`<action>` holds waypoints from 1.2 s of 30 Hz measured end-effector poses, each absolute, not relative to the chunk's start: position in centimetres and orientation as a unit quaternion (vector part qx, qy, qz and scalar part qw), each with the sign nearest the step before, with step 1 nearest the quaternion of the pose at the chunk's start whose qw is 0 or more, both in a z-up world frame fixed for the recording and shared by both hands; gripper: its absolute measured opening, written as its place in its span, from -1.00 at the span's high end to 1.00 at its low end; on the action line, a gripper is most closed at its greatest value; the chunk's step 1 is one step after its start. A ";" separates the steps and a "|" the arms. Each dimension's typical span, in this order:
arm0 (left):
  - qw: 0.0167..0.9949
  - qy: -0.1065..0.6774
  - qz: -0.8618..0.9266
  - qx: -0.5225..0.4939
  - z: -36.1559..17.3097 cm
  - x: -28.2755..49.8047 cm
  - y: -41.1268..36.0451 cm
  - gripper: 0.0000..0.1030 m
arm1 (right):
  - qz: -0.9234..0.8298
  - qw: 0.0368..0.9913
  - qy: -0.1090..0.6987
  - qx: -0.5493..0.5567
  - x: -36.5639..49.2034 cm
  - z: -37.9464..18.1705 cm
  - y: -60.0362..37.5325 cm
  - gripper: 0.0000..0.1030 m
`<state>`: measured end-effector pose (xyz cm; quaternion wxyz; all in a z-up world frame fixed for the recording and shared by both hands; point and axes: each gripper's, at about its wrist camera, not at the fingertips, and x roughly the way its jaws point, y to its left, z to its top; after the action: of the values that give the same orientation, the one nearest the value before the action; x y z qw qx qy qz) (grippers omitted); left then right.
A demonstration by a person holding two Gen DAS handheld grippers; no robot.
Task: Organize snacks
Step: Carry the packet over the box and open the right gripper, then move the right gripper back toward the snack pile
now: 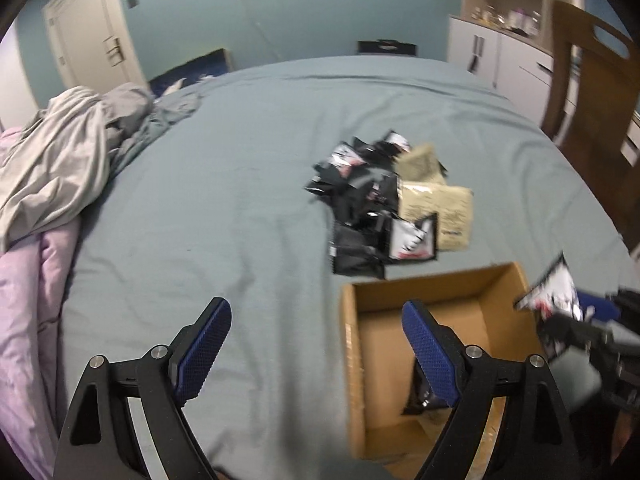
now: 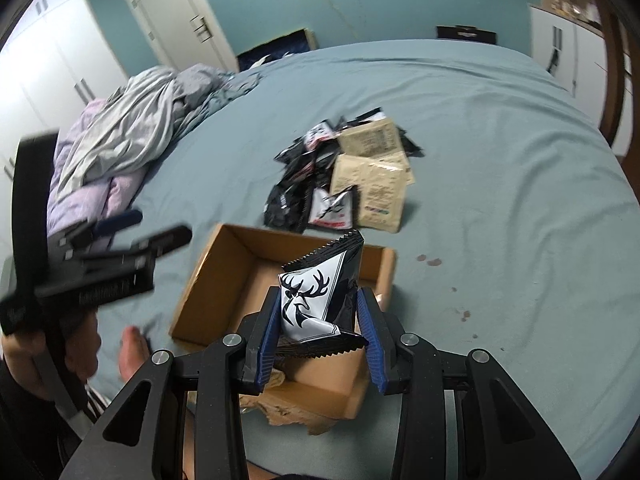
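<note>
An open cardboard box (image 1: 348,340) (image 2: 200,276) sits on the blue-grey bed sheet close to me. Behind it lies a pile of snack packets (image 1: 372,200) (image 2: 332,176), black-and-white ones and beige ones. My right gripper (image 2: 319,294) is shut on a black-and-white packet with a deer print (image 2: 308,300), holding it upright over the box; in the left wrist view this gripper (image 1: 592,312) and its packet (image 1: 552,296) show at the right edge. My left gripper (image 1: 316,312) (image 2: 160,225) stands open and empty, its right finger over the box. A dark packet (image 1: 420,394) lies inside the box.
Crumpled grey and lilac bedding (image 1: 60,160) (image 2: 120,140) is heaped at the left of the bed. A wooden chair (image 1: 592,100) and white cupboards stand at the right. A person's bare foot (image 2: 132,352) rests on the sheet left of the box.
</note>
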<state>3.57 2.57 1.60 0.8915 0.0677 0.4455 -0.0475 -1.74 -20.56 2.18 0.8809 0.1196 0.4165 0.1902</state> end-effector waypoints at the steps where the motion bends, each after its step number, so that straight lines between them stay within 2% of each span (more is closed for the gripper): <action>1: 0.893 0.443 -0.044 0.064 1.7 3.7 2.8 -0.72 | 0.195 0.880 0.419 0.115 -1.7 2.1 -20.3 0.30; 15: 0.890 0.447 -0.055 0.074 1.4 3.6 2.2 -0.72 | 0.208 0.854 0.464 0.113 -0.3 1.2 -19.5 0.27; 17: 0.890 0.447 -0.057 0.074 1.4 3.5 2.2 -0.72 | 0.200 0.851 0.470 0.119 -0.1 1.1 -19.6 0.13; 22: 0.891 0.444 -0.058 0.076 1.6 3.2 1.9 -0.72 | 0.176 0.863 0.456 0.129 -0.5 1.9 -19.9 -0.36; 24: 0.891 0.443 -0.060 0.079 1.6 3.1 1.8 -0.72 | 0.149 0.874 0.446 0.125 -0.7 2.2 -20.3 -0.46; 30: 0.893 0.437 -0.067 0.081 2.1 2.8 1.3 -0.72 | 0.106 0.890 0.425 0.126 -0.8 2.9 -20.9 -0.46; 36: 0.892 0.441 -0.073 0.072 2.1 3.0 1.1 -0.72 | 0.036 0.917 0.390 0.077 -0.8 4.9 -22.0 -0.46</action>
<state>2.96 1.15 2.13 0.8918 0.0719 0.4406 -0.0735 -0.78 -21.97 4.90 0.9167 0.0768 0.3905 0.0361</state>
